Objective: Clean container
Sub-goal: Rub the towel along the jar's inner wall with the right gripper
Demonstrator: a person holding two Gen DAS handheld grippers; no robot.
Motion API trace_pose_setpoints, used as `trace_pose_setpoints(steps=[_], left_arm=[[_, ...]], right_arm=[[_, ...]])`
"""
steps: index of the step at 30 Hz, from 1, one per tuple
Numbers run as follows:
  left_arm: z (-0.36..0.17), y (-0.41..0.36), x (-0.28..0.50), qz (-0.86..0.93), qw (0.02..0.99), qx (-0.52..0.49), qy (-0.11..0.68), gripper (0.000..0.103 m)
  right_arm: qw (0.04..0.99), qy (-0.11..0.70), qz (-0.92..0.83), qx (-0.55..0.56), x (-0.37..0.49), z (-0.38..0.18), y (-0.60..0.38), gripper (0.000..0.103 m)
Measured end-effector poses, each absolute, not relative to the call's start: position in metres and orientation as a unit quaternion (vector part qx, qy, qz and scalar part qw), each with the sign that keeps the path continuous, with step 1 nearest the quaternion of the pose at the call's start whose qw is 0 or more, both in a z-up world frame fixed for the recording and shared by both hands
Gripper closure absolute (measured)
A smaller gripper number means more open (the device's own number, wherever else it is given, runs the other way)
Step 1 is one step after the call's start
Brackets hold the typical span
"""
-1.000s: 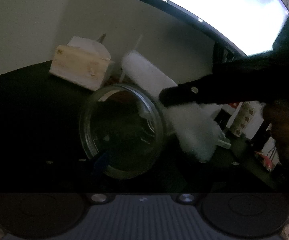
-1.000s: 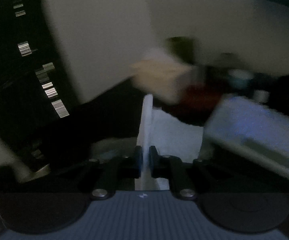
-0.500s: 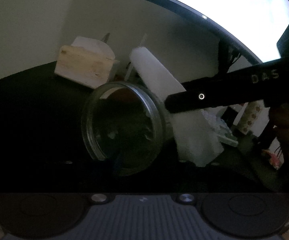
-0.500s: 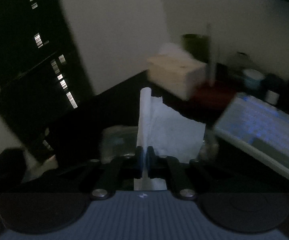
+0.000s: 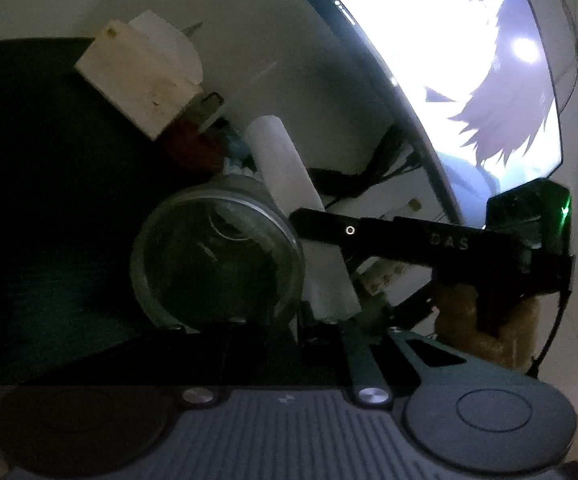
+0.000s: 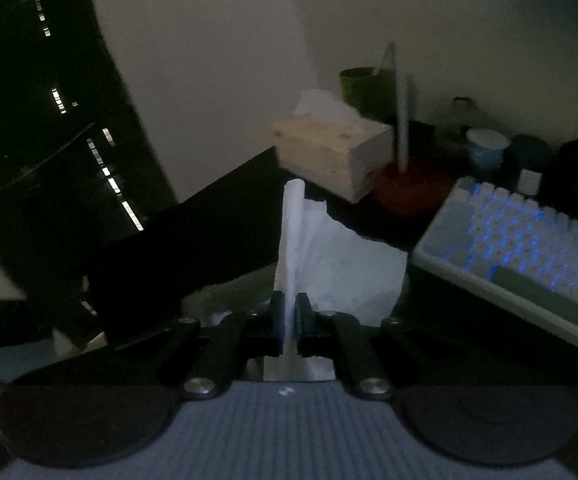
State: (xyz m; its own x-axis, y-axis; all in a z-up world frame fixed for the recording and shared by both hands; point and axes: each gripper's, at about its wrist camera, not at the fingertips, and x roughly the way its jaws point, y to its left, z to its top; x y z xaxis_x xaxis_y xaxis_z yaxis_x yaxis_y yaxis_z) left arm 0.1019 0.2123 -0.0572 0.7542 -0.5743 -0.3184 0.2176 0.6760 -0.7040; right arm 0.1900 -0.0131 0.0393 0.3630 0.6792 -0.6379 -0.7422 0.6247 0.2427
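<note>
Gripping a white paper towel, the right gripper has its fingers pressed together on the folded edge of the sheet. The rest of the sheet fans out to the right of the fingers and stands upward in front of the camera.

In the left wrist view, the right gripper enters from the right as a dark bar, and the paper towel hangs across it, just beside the rim of the glass jar. The jar's open mouth faces the left camera. The towel touches or overlaps the jar's right rim; contact cannot be confirmed.

The left gripper sits at the lower side of the jar. Its fingers are dark against the dark tabletop, and whether they clamp the jar cannot be told.

Beyond the jar stands a wooden tissue box with a white tissue projecting from its top. A lit monitor occupies the upper right of the left view.

In the right wrist view, the tissue box lies ahead, with a red base holding an upright rod beside it, a green cup behind, and a backlit keyboard at the right.
</note>
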Motion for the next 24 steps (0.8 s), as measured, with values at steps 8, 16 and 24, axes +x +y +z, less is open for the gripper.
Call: trace_pose_setpoints(steps=[8,16,24], left_arm=[[-0.048,0.161,0.095,-0.110,0.949,-0.131,0.266,0.061],[-0.054,0.155,0.101,-0.073,0.961,-0.098,0.249,0.062],[-0.056,0.164,0.104,-0.067,0.960,-0.122,0.245,0.061]], right_arm=[[0.831,0.328,0.443,-0.071,0.216,0.033,0.003,0.093],[0.820,0.326,0.468,-0.053,0.226,0.031,0.005,0.092],[0.801,0.327,0.488,-0.114,0.229,0.035,0.005,0.093]])
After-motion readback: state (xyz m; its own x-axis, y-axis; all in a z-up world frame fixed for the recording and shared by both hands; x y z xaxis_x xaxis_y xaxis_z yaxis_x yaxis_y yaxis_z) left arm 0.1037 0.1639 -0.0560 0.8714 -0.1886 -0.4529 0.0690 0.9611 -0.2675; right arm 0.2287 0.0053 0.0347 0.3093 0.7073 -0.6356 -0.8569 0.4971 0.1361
